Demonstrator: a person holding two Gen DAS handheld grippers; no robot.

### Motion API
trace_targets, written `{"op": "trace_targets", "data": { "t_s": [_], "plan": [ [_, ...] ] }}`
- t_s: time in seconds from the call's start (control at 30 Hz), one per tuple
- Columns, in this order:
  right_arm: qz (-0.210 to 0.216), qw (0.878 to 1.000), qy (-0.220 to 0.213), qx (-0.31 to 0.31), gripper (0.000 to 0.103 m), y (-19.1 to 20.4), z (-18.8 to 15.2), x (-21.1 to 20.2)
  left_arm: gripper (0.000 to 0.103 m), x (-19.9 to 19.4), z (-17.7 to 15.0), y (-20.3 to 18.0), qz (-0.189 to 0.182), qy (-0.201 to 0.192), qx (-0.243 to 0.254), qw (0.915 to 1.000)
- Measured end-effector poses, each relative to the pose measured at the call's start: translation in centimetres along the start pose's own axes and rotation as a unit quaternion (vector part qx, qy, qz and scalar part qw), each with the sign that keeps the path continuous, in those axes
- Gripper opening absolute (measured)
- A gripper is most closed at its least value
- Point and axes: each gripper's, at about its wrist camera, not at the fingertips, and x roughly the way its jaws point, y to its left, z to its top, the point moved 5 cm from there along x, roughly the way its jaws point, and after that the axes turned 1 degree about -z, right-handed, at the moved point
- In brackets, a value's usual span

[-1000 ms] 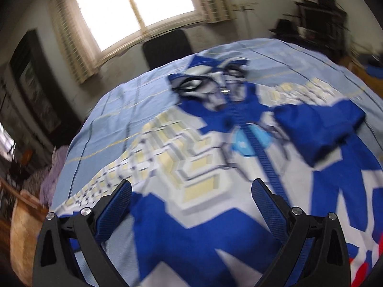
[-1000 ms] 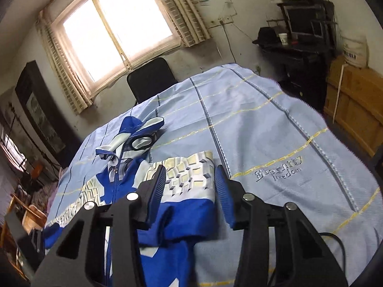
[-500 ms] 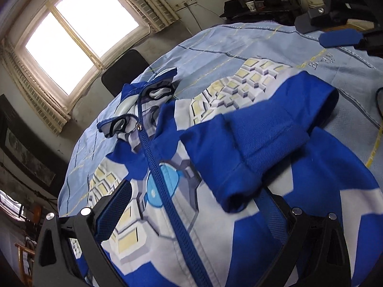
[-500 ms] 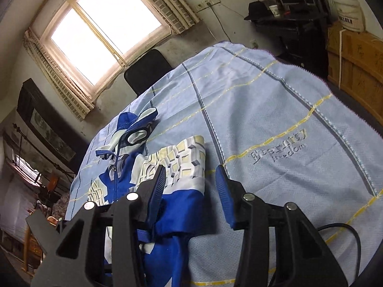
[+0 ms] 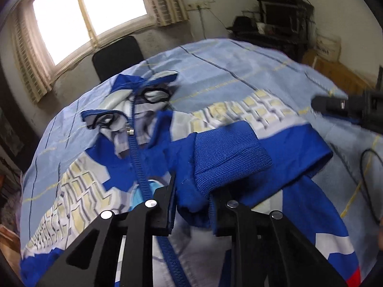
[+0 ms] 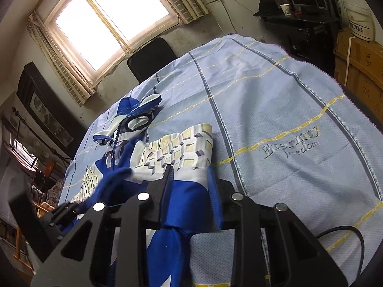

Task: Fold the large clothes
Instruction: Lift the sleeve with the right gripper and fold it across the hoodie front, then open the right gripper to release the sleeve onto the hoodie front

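A blue, white and yellow zip-up jacket (image 5: 143, 157) lies spread on a pale blue checked bedsheet (image 6: 275, 110), its hood end toward the black chair (image 6: 149, 56) under the window (image 6: 112, 16), one sleeve folded back over its chest. The left gripper (image 5: 194, 198) is closed on that sleeve's ribbed blue cuff (image 5: 225, 160), and the right gripper (image 6: 191, 189) pinches the jacket's blue side edge — a black cable (image 6: 344, 236) trails on the sheet beside it. Past that edge, away from the jacket, the sheet lies bare to its far border; the jacket's lower hem is cut off behind both gripper frames.

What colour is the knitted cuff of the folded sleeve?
Solid royal blue. The cuff shows best in the left wrist view, lying across the jacket.
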Motion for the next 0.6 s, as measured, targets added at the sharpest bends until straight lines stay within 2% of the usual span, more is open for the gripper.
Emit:
{"op": "trace_targets", "data": {
  "t_s": [0.23,0.37,0.6],
  "plan": [
    [0.024,0.999,0.016,-0.035,0.026,1.7,-0.8,0.7,0.020,-3.3,-1.1,5.4,0.009,-0.025,-0.085,0.9960],
    [0.031,0.998,0.033,-0.046,0.024,2.3,-1.4,1.3,0.020,-3.8,-3.0,8.1,0.020,-0.017,-0.123,0.9921],
    [0.027,0.992,0.082,-0.088,0.021,3.8,-3.3,3.5,0.021,-4.4,-6.2,11.2,0.039,0.002,-0.158,0.9867]
  ]
}}
